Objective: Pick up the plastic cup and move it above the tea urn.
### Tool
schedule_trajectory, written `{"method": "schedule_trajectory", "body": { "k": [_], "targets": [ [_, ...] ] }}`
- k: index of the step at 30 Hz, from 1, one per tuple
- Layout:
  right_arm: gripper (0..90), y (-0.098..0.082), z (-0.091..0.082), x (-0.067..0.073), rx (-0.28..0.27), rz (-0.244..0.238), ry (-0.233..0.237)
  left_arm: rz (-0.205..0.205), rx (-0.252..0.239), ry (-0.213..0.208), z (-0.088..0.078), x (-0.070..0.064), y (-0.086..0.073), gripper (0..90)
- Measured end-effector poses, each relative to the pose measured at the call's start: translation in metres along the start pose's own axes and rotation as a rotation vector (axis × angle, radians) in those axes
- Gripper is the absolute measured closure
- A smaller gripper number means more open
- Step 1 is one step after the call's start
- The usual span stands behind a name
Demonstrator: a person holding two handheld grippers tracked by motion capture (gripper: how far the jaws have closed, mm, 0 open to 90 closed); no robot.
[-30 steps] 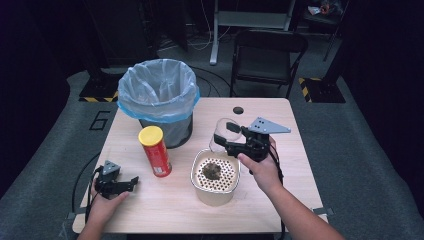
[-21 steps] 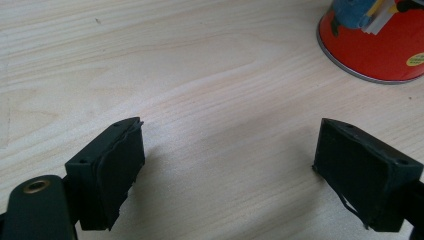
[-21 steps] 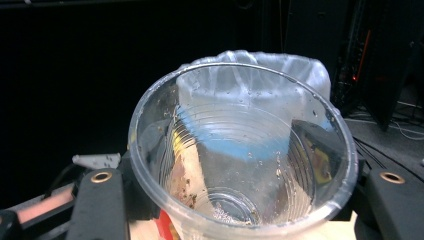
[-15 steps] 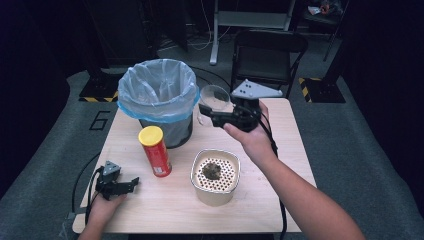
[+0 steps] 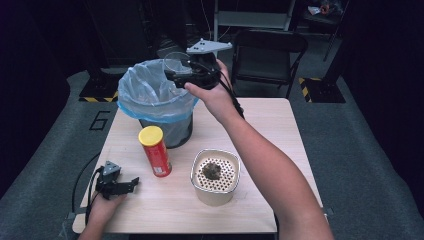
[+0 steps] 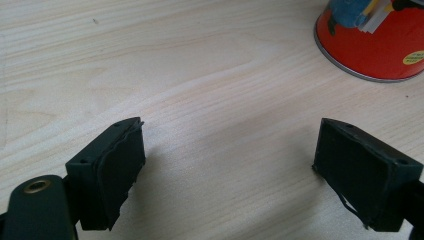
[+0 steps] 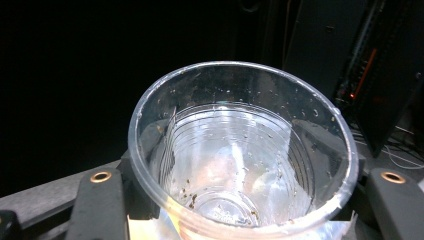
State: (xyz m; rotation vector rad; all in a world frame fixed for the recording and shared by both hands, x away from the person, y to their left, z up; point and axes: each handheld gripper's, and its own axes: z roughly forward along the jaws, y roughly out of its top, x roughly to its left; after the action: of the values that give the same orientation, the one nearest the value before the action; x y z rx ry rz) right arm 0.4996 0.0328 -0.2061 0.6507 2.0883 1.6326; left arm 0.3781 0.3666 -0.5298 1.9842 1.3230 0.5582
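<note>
- While watching the high view, spot the right gripper (image 5: 172,76) raised above the table (image 5: 270,125), over the far rim of the bin (image 5: 131,102) with its blue liner.
- Both jaws clamped on the wall of the clear plastic cup (image 5: 174,59), one on each side, closed about halfway around it.
- Up close in the right gripper view: mouth of the cup toward the camera, almost empty, just dark specks clinging to the wall and base.
- Looks like a disposal run, so carry on inward until centred over the liner's opening, not out at the rim.
- Hold the squeeze light; a thin cup like this probably buckles and pops out under too much pressure.
- Lower a little before letting go, or tip mouth-down first to shake the specks into the bag rather than onto the tabletop.
- Steer clear of the red canister (image 5: 155,151) just in front of the bin on the way back.
- Leave the white strainer pot (image 5: 215,187), with its dark clump, where it stands.
- Down at the near left corner: left gripper (image 5: 131,184) resting on the wood, jaws wide apart, nothing between them.
</note>
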Motion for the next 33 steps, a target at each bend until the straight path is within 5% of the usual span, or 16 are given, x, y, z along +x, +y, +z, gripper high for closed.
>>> {"method": "schedule_trajectory", "body": {
  "k": [6,16,19,24,33],
  "targets": [
    [32.9,-0.012,0.044,-0.007,0.042,0.071,-0.048,-0.006,0.004,-0.004,0.000,0.000,0.000,12.7],
    [28.7,-0.026,0.082,-0.010,0.117,0.067,-0.109,-0.002,0.002,0.001,0.000,0.000,0.000,12.9],
    [20.6,-0.031,0.094,-0.012,0.146,0.120,-0.083,0.001,-0.001,0.006,0.000,-0.001,0.000,13.1],
    [7.2,-0.033,0.093,-0.013,0.141,0.137,-0.074,-0.002,-0.002,0.006,-0.001,-0.002,-0.001,13.0],
    [8.1,-0.025,0.068,-0.014,0.084,0.111,-0.052,-0.021,0.003,0.008,-0.002,-0.003,-0.001,13.2]
  ]
}}
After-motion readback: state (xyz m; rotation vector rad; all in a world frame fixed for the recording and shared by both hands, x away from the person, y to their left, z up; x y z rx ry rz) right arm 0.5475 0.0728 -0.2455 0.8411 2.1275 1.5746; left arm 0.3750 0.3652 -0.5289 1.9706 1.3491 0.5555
